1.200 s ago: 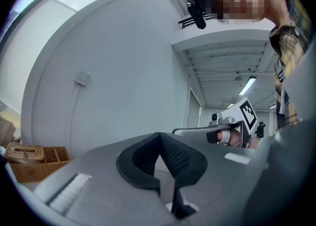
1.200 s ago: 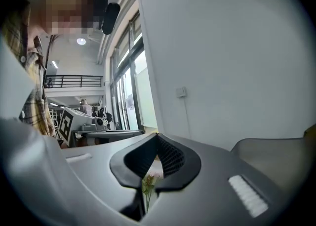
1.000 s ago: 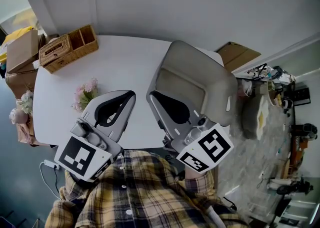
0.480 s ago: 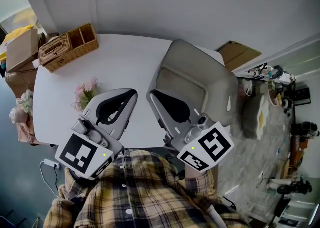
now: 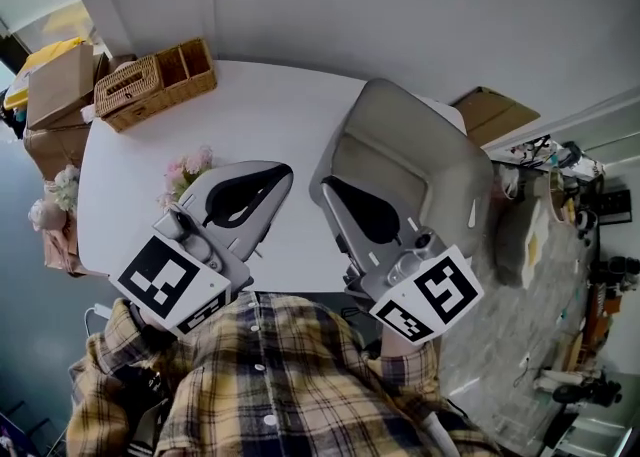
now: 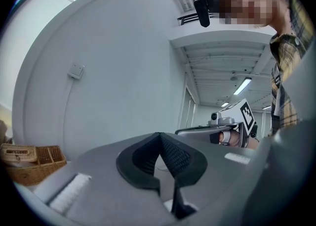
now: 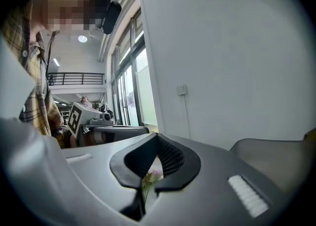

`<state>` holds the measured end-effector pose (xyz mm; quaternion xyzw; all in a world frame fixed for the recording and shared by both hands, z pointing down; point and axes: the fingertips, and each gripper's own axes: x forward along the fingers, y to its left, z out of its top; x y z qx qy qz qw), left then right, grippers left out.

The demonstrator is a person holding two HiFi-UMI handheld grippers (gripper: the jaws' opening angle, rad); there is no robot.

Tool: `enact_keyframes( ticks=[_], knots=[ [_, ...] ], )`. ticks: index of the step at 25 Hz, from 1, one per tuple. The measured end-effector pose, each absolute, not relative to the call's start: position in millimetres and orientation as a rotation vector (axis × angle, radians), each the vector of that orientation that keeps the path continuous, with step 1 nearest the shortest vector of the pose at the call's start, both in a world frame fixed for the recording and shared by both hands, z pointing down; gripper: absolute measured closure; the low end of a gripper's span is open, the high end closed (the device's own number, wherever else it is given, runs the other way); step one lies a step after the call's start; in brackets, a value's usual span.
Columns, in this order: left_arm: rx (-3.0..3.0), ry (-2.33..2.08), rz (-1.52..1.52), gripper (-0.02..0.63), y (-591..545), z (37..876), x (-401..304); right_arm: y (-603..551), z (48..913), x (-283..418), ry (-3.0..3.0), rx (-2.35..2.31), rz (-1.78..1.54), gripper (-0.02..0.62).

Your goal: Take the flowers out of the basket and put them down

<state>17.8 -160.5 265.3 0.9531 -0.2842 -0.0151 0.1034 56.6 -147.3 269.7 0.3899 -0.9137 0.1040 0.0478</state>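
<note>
Peeking past closed, empty right gripper point(image 7: 157, 136): flowers point(image 7: 150, 176); left gripper point(image 6: 159, 135), also closed empty, views basket point(image 6: 30, 161) instead.

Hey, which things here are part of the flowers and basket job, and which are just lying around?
Part of the job:
- brown woven wicker basket at the table's far corner
- bunch of pink flowers, already lying out on the white table

Just lying about:
- grey moulded chair
- brown cardboard boxes beside the table
</note>
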Motion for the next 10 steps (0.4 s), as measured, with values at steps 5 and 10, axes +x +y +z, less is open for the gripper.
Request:
enact_keyframes(
  ticks=[5, 10],
  knots=[
    [2.820, -0.878, -0.044, 0.595, -170.6, 258.0, 2.4, -145.8, 266.8, 58.9, -2.791, 1.178, 0.316, 0.591],
    [2.851, -0.839, -0.032, 0.595, -177.4, 251.4, 0.1, -145.4, 261.8, 66.3, -2.773, 1.216, 0.290, 0.591]
  ],
)
